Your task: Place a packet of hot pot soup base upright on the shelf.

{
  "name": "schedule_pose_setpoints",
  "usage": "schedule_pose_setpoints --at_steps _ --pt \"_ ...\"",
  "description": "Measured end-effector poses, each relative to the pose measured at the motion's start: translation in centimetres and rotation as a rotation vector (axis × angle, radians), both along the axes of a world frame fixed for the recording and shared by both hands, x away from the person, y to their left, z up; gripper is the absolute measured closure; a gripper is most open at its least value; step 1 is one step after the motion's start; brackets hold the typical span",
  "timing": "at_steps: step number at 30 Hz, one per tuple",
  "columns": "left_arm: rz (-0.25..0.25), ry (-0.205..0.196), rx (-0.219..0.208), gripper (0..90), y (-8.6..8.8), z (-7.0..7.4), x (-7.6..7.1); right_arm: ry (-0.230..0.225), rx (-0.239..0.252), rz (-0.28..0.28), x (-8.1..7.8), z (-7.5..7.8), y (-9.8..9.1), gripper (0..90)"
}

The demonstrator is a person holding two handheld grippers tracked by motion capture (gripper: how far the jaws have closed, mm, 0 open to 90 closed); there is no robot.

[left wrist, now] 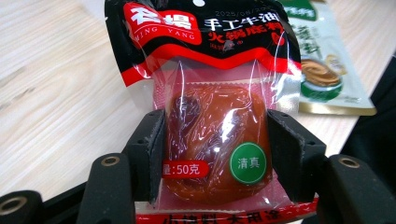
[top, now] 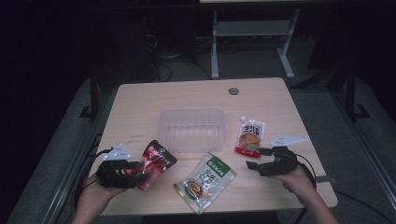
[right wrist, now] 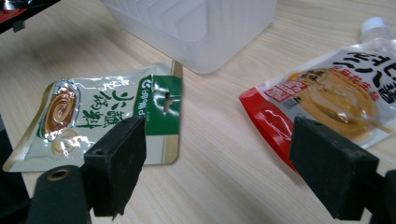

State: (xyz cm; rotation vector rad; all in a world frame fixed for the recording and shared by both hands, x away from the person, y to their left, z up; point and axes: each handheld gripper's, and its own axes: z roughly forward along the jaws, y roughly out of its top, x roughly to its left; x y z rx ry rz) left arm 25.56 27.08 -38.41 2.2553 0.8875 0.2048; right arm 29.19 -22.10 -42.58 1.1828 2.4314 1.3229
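In the lower left of the high view, the left gripper (top: 140, 173) holds a red and black plastic sachet with a clear window showing a reddish-brown block (top: 154, 163). The left gripper view shows this sachet (left wrist: 215, 135) in the centre of the frame, standing between the two black jaws, whose pads press against its two sides, so the jaws are clamped on it. The sachet is lifted clear of the light wooden table (top: 140, 107), its printed top pointing up in the frame.

In the lower right of the high view, the right gripper (top: 254, 159) sits in the person's hand, its jaws pointing toward the left of the frame. In the right gripper view its jaws stand wide apart with only bare table between them, gripping nothing.

A green and white flat foil pouch (top: 205, 182) lies on the table at lower centre, between the two grippers. A red and white spouted pouch with a white cap (top: 250, 135) lies right of centre, just beyond the right gripper. A clear plastic rectangular tub (top: 191, 129) stands in the middle of the table, near both pouches; the right gripper view shows it (right wrist: 196, 23) at the top of the frame.
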Motion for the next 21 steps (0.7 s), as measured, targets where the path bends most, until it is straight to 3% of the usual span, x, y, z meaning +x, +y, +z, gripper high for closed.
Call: schedule_pose_setpoints --at_steps 21 --pt "-0.197 -0.027 0.012 41.5 -6.8 0.0 2.0 0.058 0.087 0.148 0.8 1.2 3.5 29.4"
